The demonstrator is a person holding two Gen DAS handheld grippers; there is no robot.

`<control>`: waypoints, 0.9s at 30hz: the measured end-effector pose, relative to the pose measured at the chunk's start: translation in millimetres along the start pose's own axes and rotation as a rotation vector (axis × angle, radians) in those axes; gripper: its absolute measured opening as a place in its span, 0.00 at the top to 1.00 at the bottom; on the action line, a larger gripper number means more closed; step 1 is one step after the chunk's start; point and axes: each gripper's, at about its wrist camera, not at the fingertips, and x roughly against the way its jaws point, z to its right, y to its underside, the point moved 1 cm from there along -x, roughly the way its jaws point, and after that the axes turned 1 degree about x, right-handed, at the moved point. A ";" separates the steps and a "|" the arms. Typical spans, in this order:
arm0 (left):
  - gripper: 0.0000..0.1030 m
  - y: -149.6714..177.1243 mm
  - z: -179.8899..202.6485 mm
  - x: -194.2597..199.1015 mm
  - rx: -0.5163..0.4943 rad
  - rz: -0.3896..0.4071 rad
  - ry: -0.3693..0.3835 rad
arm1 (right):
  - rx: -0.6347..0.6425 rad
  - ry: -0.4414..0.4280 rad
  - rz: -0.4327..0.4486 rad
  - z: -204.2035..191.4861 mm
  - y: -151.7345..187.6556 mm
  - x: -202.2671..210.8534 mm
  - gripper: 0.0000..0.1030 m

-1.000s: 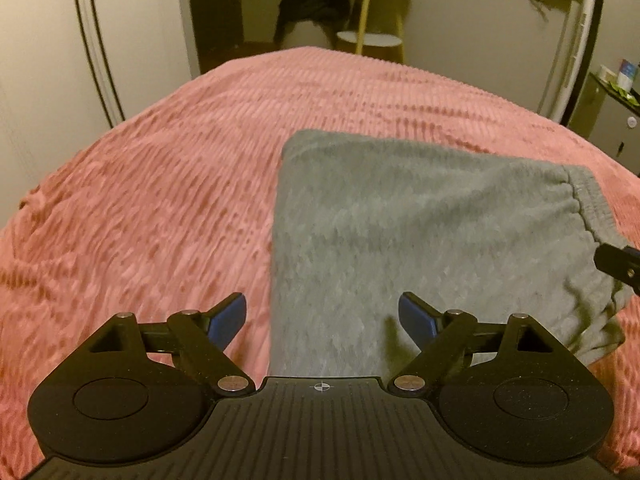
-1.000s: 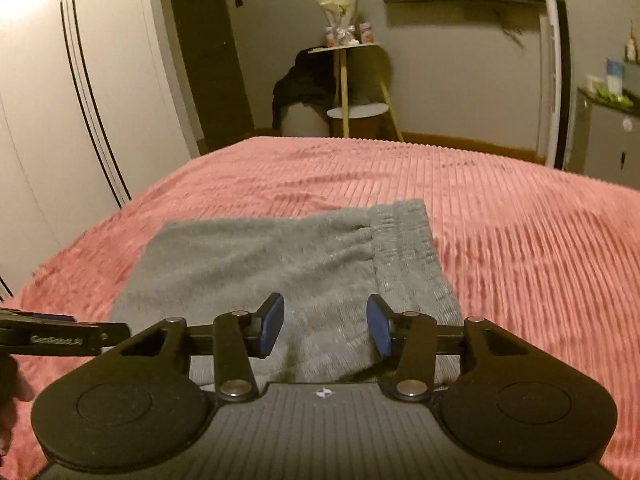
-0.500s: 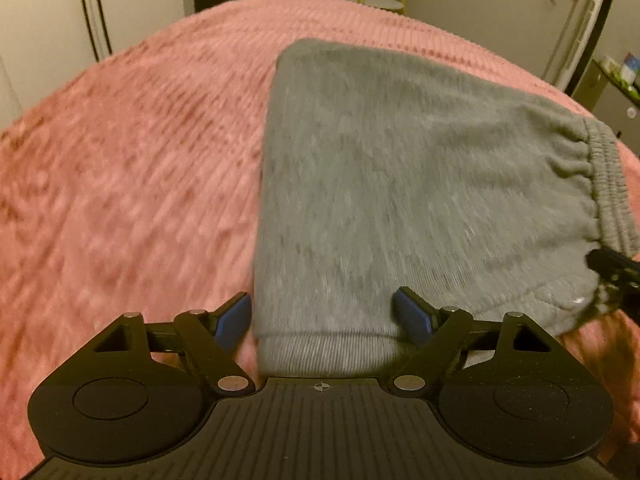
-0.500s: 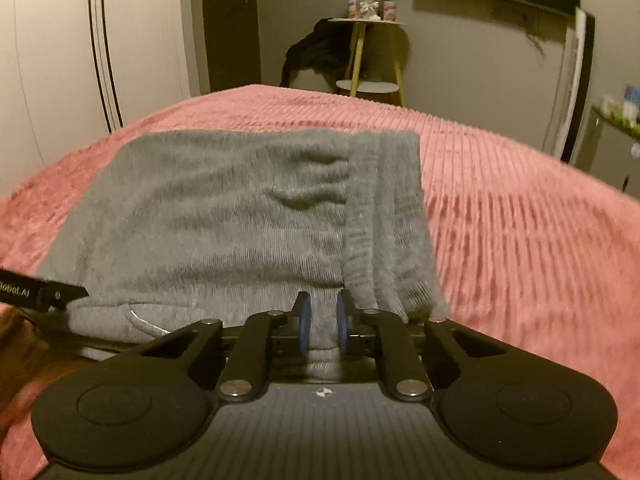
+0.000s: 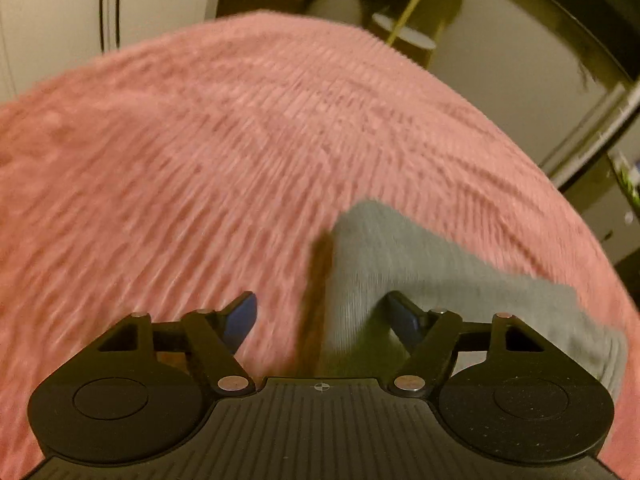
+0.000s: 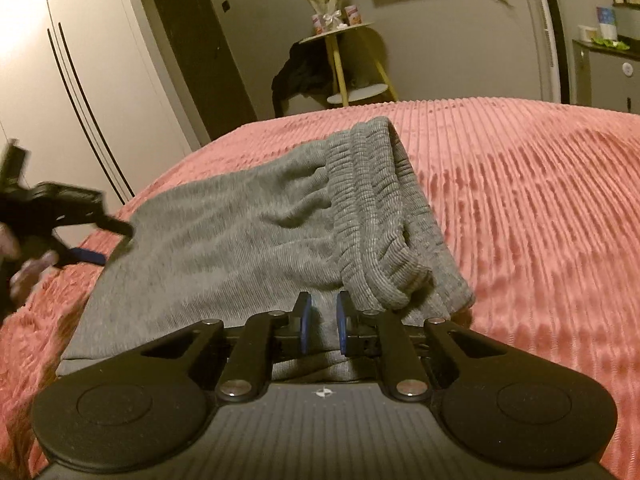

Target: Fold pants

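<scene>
The grey folded pants (image 6: 248, 236) lie on the pink ribbed bedspread (image 6: 520, 200), with the ribbed waistband (image 6: 376, 208) on the right. My right gripper (image 6: 320, 322) is shut on the near edge of the pants, next to the waistband. My left gripper (image 5: 320, 318) is open, over the pants' left edge (image 5: 400, 256), and the view is blurred. The left gripper also shows in the right wrist view (image 6: 60, 216) at the pants' far left corner.
The bedspread (image 5: 200, 160) fills the left of the left wrist view. Beyond the bed stand a white wardrobe (image 6: 80, 80), a dark doorway (image 6: 200, 40), a yellow-legged side table (image 6: 344, 60) with dark clothes on it, and a cabinet (image 6: 608, 72) at the right.
My right gripper stays shut on the pants' near edge and has lifted it, bunching the waistband. My left gripper has swung left and up, still open; its view is now mostly bedspread.
</scene>
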 end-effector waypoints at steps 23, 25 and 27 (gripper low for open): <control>0.61 24.0 12.6 14.9 -0.087 0.053 -0.064 | -0.020 -0.023 0.012 0.3 3.9 -10.5 0.89; 0.62 33.1 16.4 12.2 -0.093 0.038 -0.061 | -0.023 -0.025 0.012 0.7 4.0 -10.5 0.89; 0.65 39.3 23.3 12.4 -0.125 0.039 -0.069 | -0.023 -0.023 0.014 0.6 4.2 -10.3 0.89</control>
